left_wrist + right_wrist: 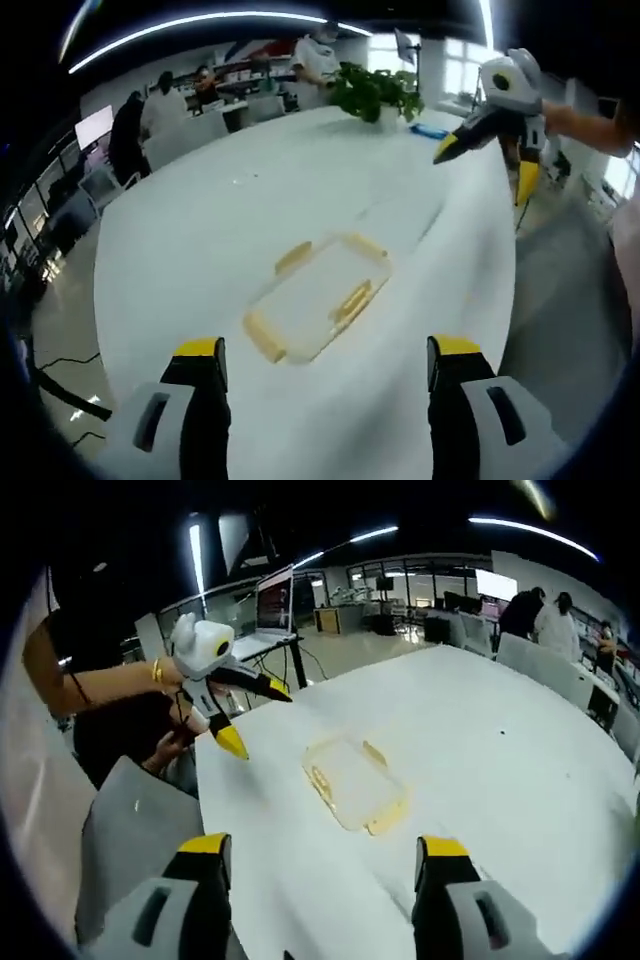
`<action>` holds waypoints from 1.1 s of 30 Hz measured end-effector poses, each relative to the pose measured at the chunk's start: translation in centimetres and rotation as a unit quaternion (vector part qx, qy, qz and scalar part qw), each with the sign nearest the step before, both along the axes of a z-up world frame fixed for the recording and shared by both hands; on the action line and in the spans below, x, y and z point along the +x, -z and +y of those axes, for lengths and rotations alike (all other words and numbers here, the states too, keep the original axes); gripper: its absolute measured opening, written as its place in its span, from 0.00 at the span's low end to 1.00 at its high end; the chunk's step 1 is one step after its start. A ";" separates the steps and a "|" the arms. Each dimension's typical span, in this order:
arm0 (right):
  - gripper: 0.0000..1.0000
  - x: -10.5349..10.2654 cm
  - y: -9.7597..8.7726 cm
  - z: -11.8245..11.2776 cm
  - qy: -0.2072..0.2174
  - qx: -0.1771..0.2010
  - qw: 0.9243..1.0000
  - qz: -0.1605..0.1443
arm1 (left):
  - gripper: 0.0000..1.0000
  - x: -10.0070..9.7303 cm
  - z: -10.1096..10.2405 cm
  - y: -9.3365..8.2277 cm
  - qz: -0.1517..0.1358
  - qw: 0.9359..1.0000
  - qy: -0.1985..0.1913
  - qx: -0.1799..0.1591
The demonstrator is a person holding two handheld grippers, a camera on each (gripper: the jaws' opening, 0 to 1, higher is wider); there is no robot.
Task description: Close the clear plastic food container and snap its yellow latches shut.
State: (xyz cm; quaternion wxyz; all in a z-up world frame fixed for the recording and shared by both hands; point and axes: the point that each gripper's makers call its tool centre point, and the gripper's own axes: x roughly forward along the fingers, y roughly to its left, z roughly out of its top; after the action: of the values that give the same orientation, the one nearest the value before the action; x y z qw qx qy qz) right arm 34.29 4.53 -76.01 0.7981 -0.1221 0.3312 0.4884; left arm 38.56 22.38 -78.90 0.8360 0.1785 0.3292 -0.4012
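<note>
Container (318, 300) lies flat on the white table (230, 200), well in from the table's edges, clear plastic with yellow latches (352, 298) along its sides; in the right gripper view the same container (355, 783) sits out on the tabletop (500, 740) ahead of the jaws. Whether the lid is pressed fully down cannot be told, and the latches are too blurred to say if they are snapped.

Left gripper (328, 352) hangs above the table's near edge with its yellow-tipped jaws wide apart and nothing between them, the container just beyond the tips. Seen from the right gripper view, this left gripper (250, 715) is held over the table's edge, jaws spread, clear of the container, with a hand (165, 750) below it.

Right gripper (325, 850) also stands with jaws apart and empty, short of the container. From the left gripper view the right gripper (490, 165) is raised in the air above the table's far side, jaws parted, well apart from the container.

Near the far edge stand a green potted plant (375, 92) and a small blue object (428, 131). People (165, 105) stand beyond the table.
</note>
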 end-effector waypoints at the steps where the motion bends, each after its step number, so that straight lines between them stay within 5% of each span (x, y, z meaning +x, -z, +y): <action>1: 0.75 0.3 0.3 0.2 -0.006 -0.003 1.000 0.002 | 0.80 0.2 -0.1 0.0 -0.003 1.000 0.005 0.001; 7: 0.74 1.7 1.8 0.6 -0.039 -0.043 0.998 0.009 | 0.79 1.2 -0.3 1.1 0.004 0.998 0.060 0.034; 15: 0.74 5.1 3.4 2.2 -0.054 -0.059 0.997 0.023 | 0.79 2.5 -0.1 4.3 0.027 0.987 0.127 0.100; 18: 0.74 6.1 4.9 2.7 -0.069 -0.081 0.994 0.025 | 0.76 3.7 0.3 4.9 0.002 0.979 0.150 0.134; 29: 0.74 7.7 8.8 4.3 -0.136 -0.147 0.979 0.041 | 0.75 5.5 0.6 7.2 0.043 0.974 0.173 0.138; 33: 0.76 8.2 10.0 4.4 -0.127 -0.157 0.977 0.065 | 0.75 5.8 -0.3 7.1 0.053 0.978 0.173 0.101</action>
State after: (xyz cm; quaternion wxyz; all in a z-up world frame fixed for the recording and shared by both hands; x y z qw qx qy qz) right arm 42.45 8.95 -86.02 0.6771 -0.2546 0.4365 0.5349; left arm 44.31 22.10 -85.99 0.7130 0.2949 0.3760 -0.5131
